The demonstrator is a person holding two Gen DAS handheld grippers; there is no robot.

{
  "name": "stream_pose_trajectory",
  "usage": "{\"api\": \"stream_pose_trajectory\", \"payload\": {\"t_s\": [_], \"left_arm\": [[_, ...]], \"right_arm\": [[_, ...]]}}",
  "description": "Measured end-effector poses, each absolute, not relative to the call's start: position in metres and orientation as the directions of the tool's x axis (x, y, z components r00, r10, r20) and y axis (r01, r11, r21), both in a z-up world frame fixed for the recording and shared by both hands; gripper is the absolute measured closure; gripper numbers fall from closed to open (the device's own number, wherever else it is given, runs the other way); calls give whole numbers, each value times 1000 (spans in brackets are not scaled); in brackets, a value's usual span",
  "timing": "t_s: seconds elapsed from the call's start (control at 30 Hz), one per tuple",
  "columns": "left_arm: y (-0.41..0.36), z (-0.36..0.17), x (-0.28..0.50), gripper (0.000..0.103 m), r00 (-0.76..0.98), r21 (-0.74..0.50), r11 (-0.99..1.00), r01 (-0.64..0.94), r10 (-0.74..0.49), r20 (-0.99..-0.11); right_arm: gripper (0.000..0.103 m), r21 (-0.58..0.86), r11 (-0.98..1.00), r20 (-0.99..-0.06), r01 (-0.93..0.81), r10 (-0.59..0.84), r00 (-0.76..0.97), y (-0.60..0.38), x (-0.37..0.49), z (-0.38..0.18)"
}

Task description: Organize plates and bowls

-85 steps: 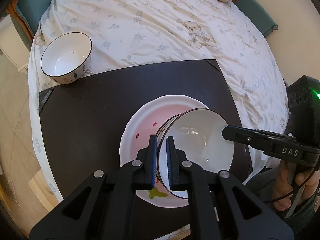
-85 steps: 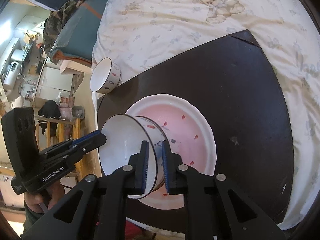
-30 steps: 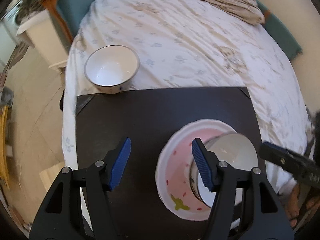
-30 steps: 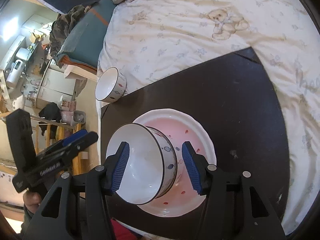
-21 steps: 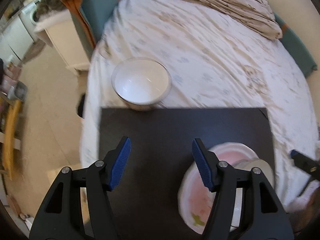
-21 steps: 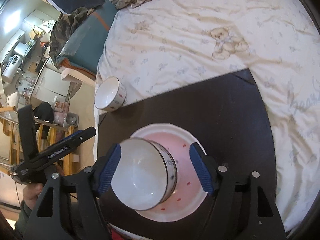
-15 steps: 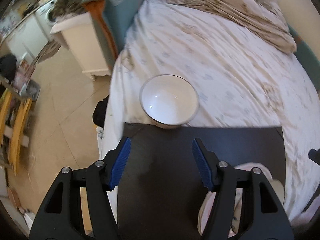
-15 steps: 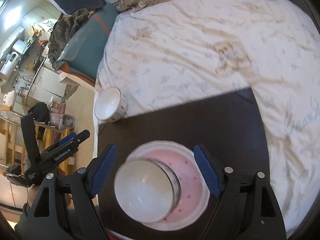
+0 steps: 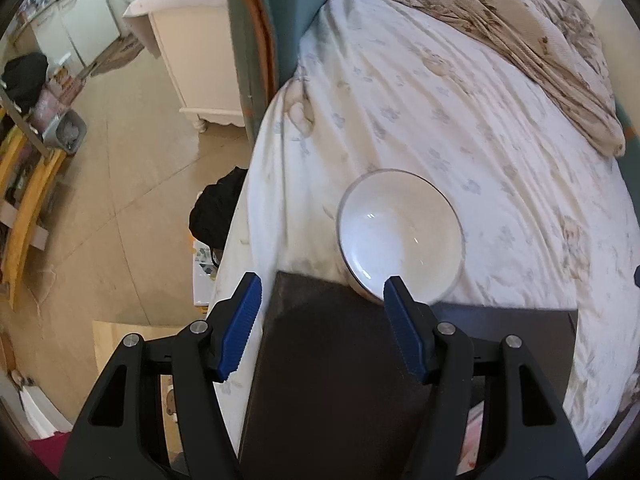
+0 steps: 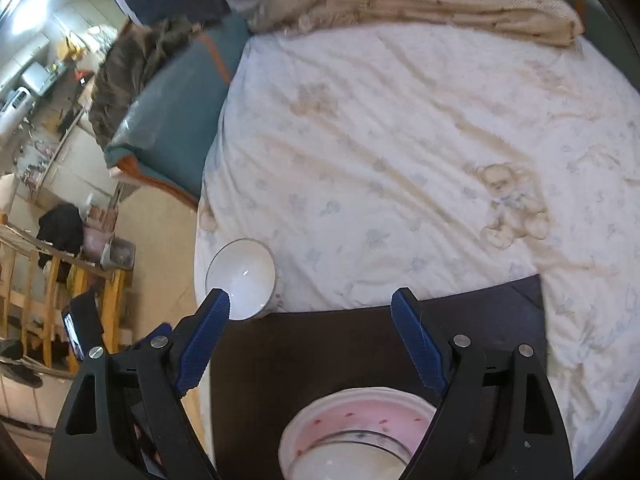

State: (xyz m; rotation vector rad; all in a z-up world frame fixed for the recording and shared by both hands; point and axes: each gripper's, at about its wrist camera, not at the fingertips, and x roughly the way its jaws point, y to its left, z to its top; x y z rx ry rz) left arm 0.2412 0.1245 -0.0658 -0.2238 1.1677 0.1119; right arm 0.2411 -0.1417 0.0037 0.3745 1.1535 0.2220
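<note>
A white bowl with a dark rim (image 9: 400,236) stands on the bedsheet at the far edge of the dark mat (image 9: 340,380). My left gripper (image 9: 322,292) hovers open above the mat's far left corner. Its right fingertip (image 9: 396,292) overlaps the bowl's near rim in view, and nothing is between the jaws. In the right wrist view that bowl (image 10: 242,276) sits far left. My right gripper (image 10: 310,308) is open wide and empty above the mat. Below it another white bowl (image 10: 352,456) rests in the pink plate (image 10: 360,412), cut off by the bottom edge.
The mat lies on a bed with a white bear-print sheet (image 10: 400,160). A beige blanket (image 9: 540,40) is bunched at the back. The bed's left edge drops to a tiled floor (image 9: 120,200), with a white cabinet (image 9: 192,48) and a wooden rack (image 10: 40,300) beyond.
My right gripper opened off the bowl, left it in the pink plate and pulled back upward. My left gripper swept left across the mat to the second bowl.
</note>
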Motion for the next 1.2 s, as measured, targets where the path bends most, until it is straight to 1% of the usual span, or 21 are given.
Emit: {"api": "stream_pose_trajectory", "payload": {"t_s": [0.1,0.23,0.3,0.37,0.47,0.5,0.53,0.57,0.6,0.67,0.73,0.8,0.9,1.0,1.2], "left_arm": [[144,-74,256,43,370,-170,952,-254,-67,-927],[162,-84,273,43,361,-165,942,-291,-51,-931],[169,-90,282,43,359,-180,938,-297,-65,-931],[168,-98,293,43,351,-194,943,-270,-91,-932],[161,-111,304,46,311,-169,960,-224,-94,-946],[161,-114,304,46,303,-168,961,-219,-96,-948],[161,-117,306,49,295,-172,961,-218,-103,-950],[162,-117,306,52,296,-180,958,-221,-110,-949],[163,-117,308,52,292,-188,957,-223,-118,-949],[164,-116,310,53,288,-204,953,-224,-135,-948],[166,-113,309,53,301,-218,948,-232,-143,-943],[164,-109,309,53,311,-229,947,-224,-153,-938],[158,-107,311,53,299,-212,955,-207,-144,-943],[157,-106,312,58,293,-223,952,-209,-156,-943],[156,-95,312,58,329,-278,940,-200,-203,-922]], "right_arm": [[17,378,926,-858,-1,350,377,-126,262,-2],[17,280,959,-880,-29,269,392,-108,283,-17],[17,317,948,-888,-10,300,349,-102,294,-35],[17,331,943,-902,25,308,303,-97,306,-51],[18,348,937,-910,39,328,255,-84,318,-73],[20,339,940,-921,41,322,221,-77,321,-85],[26,333,942,-928,43,320,190,-72,322,-94],[41,327,944,-937,49,317,147,-66,323,-106],[50,327,943,-942,63,320,103,-62,323,-119],[57,322,943,-946,79,317,65,-56,322,-135],[59,315,946,-949,74,312,45,-51,320,-147],[65,311,948,-950,68,310,28,-46,318,-158],[71,298,953,-955,59,298,13,-42,316,-167],[71,314,947,-949,61,314,9,-41,316,-170],[72,310,949,-951,52,310,11,-42,314,-171]]}}
